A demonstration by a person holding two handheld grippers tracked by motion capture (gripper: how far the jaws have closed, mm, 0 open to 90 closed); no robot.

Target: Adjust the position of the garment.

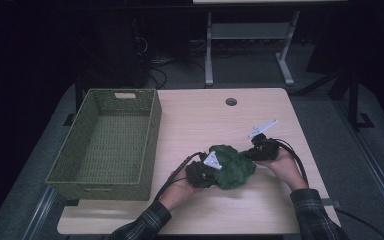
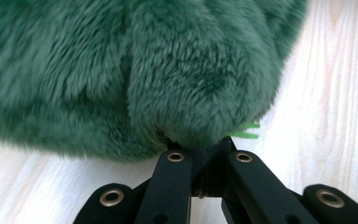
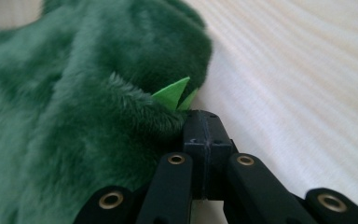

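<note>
While the green plush toy is lying on the bench beside the woven basket, the left tool and right tool are both pinching its fur from opposite sides, jaws closed, probably sharing its floppy bulk for lifting.

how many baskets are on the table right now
1. The green woven basket sits on the table's left side, left of the green plush that both tools, left tool and right tool, are shut on.
</note>
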